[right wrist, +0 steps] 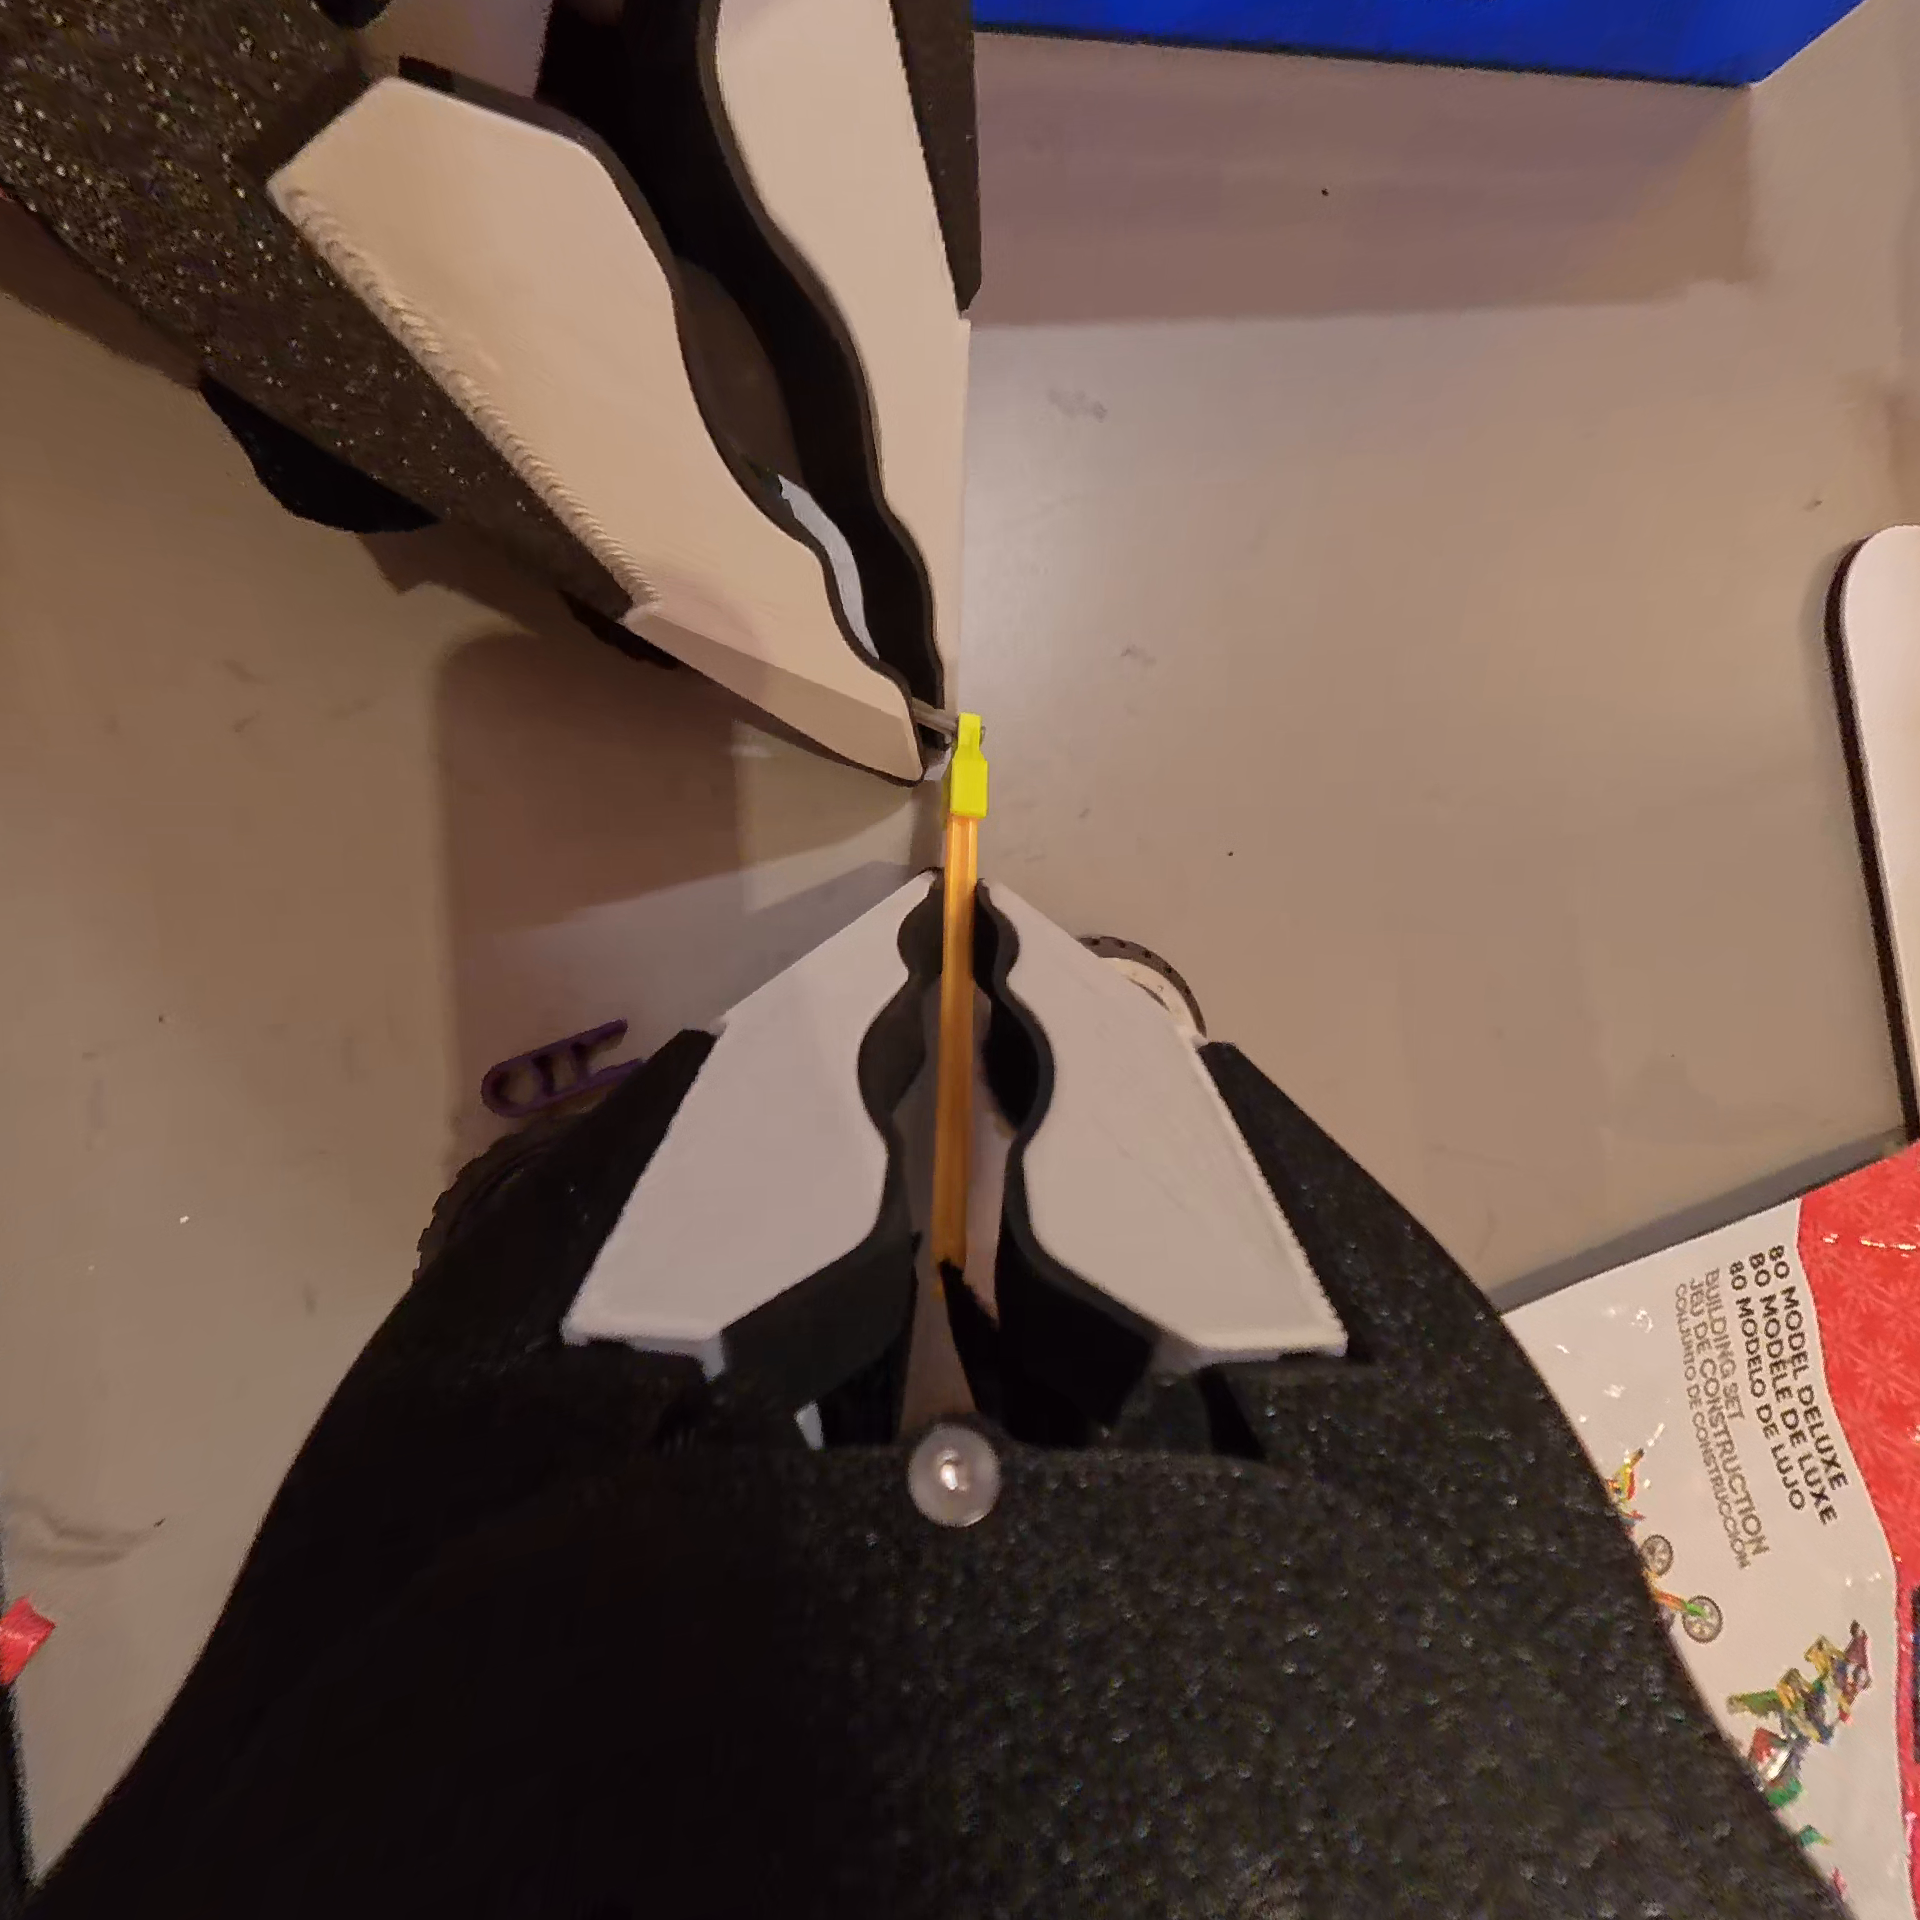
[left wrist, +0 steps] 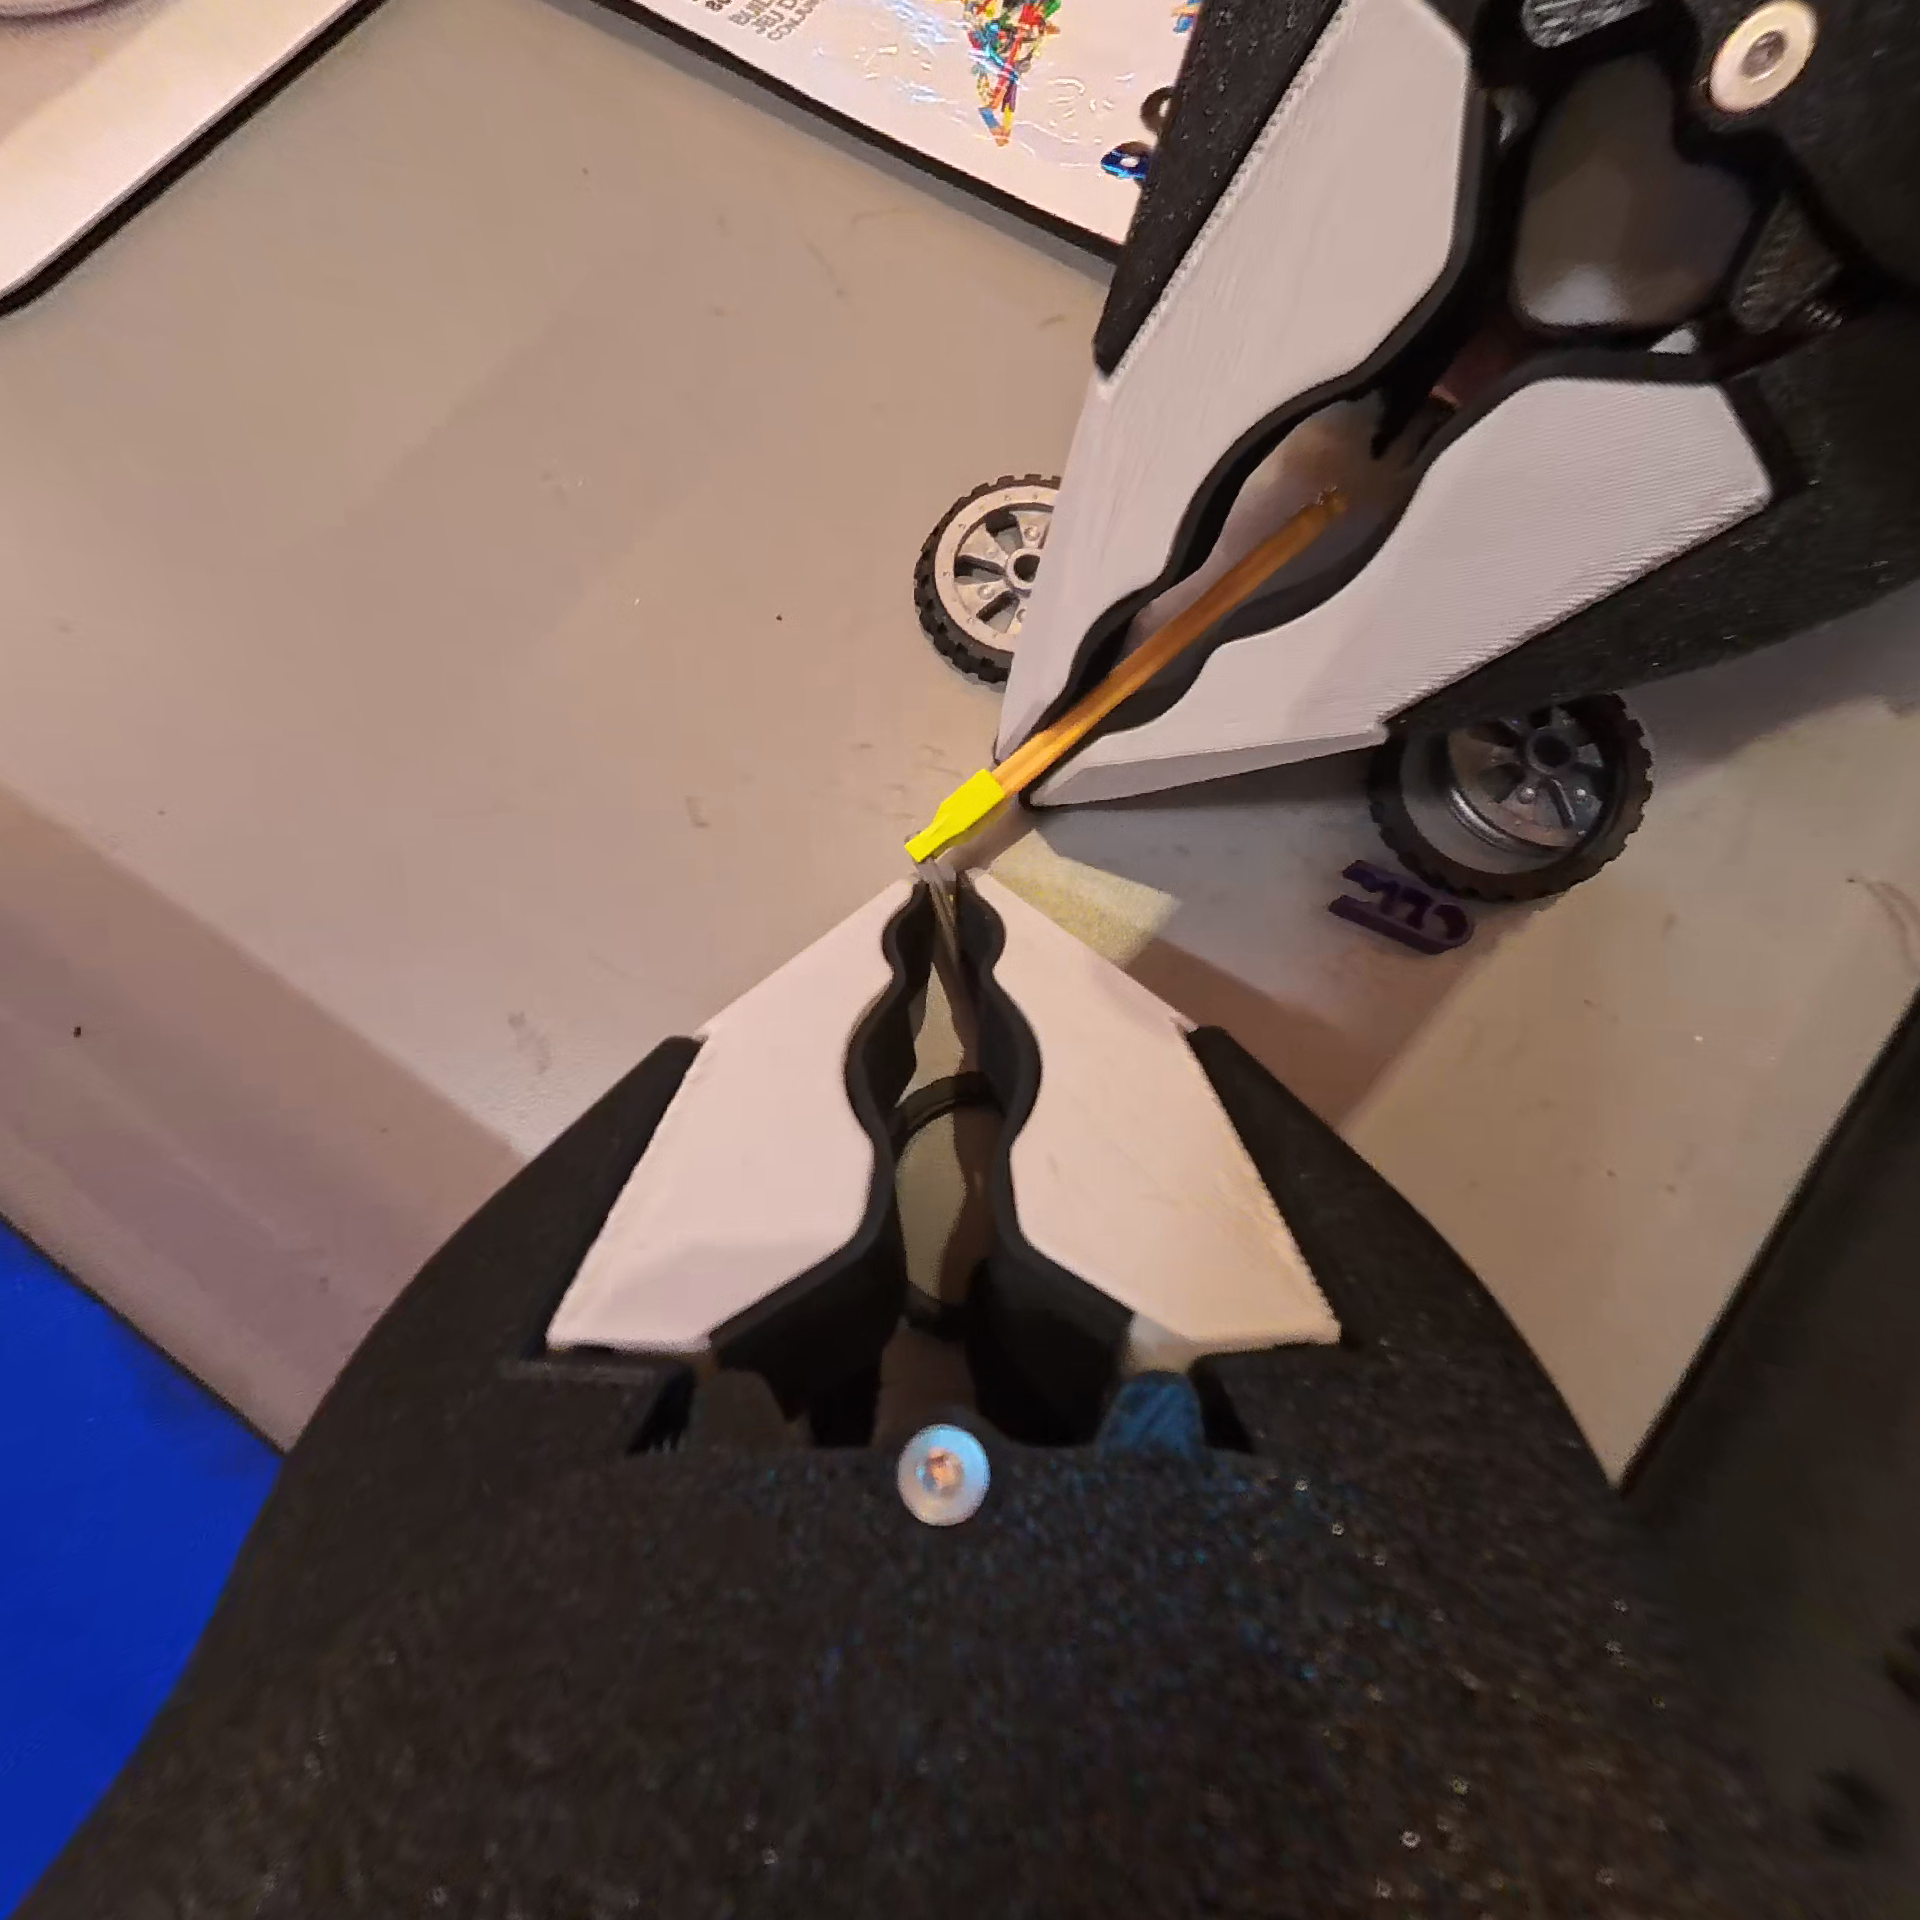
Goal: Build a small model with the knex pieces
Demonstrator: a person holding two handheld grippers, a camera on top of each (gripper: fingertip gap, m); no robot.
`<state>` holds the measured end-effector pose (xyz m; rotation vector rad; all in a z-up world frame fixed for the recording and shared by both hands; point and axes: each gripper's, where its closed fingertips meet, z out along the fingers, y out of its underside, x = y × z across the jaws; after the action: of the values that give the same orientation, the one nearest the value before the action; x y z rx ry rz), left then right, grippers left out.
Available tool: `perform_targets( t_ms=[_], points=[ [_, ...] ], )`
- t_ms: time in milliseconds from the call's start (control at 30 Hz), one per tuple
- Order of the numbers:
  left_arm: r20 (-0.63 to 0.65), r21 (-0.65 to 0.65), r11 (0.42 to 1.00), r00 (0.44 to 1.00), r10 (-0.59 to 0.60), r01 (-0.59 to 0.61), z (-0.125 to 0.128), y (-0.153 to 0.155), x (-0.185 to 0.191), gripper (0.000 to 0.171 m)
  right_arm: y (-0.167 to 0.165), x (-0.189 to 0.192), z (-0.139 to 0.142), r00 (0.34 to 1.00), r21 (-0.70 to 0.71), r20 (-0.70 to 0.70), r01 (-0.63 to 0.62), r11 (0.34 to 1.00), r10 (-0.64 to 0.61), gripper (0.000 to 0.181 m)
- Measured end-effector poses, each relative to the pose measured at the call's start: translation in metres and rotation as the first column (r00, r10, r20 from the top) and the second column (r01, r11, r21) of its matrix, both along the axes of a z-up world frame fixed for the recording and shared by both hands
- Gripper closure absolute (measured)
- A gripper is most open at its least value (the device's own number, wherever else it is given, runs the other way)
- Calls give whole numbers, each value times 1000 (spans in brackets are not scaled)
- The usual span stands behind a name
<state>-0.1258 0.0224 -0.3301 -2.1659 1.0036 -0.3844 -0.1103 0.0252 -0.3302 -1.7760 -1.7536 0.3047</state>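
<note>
The rear of the orange rod (right wrist: 954,1081) is lost between the jaws of the right gripper (right wrist: 956,883), and that gripper's white finger (left wrist: 1049,623) covers the right part of one toy wheel (left wrist: 982,582) while cutting off the top of a second wheel (left wrist: 1517,800). What the left gripper (left wrist: 940,883) pinches is a thin pale sliver (left wrist: 938,883) too small to identify. The printed box (left wrist: 935,94) and the white board (right wrist: 1881,810) run past the picture edges.
</note>
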Motion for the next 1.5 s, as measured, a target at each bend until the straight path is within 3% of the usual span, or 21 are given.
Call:
perform_targets(
  t_ms=[567,1300,1500],
  points=[
    [-62,57,998,998,0,3,-1,3,-1,171,-2,-1,-1,1000,25,26,8,1000,-8,181],
    [-2,16,984,984,180,-180,0,27,-6,171,19,-6,-1,986,6,-56,157,988,-157,180],
    [-67,71,981,981,184,-179,-1,29,-7,171,21,-9,0,984,33,-62,172,985,-170,181]
  ],
)
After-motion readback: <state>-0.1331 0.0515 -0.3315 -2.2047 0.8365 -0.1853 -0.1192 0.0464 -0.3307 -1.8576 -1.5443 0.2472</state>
